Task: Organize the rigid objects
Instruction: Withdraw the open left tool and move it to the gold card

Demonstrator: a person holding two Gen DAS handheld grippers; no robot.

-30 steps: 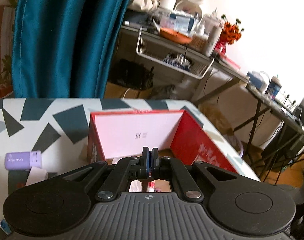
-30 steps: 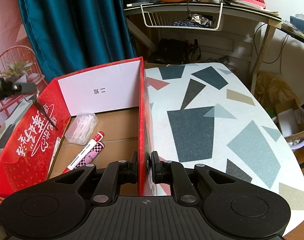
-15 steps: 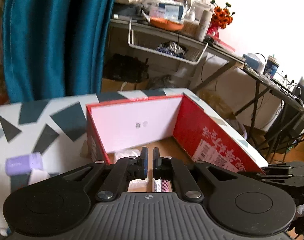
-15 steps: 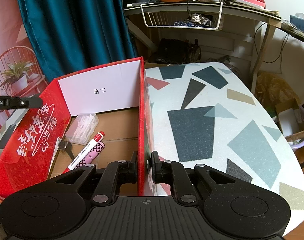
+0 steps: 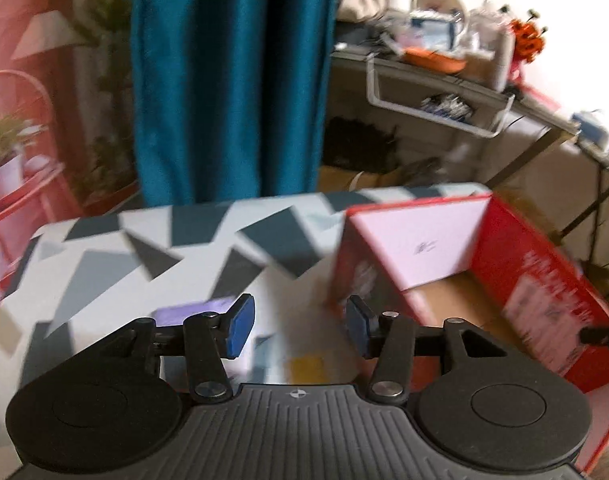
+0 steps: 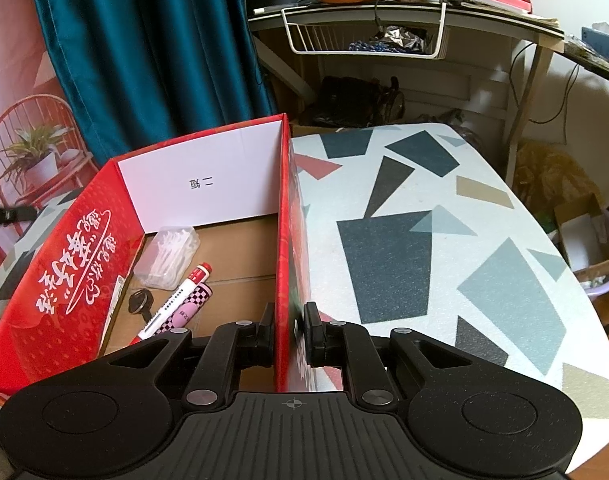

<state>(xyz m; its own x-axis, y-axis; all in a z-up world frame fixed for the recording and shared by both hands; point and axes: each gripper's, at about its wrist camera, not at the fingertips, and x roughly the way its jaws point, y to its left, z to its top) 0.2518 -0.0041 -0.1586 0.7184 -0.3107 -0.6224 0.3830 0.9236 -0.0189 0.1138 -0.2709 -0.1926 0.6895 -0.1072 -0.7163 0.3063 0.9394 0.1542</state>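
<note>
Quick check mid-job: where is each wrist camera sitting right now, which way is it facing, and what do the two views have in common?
Left wrist: behind the left claw, jaws open and empty, looking down across the patterned table at a purple item, red box to the right.
Right wrist: behind the right claw, shut on the box wall, looking into the box at a marker, key and clear case.
Shared: box, table, teal curtain, cluttered desk.
</note>
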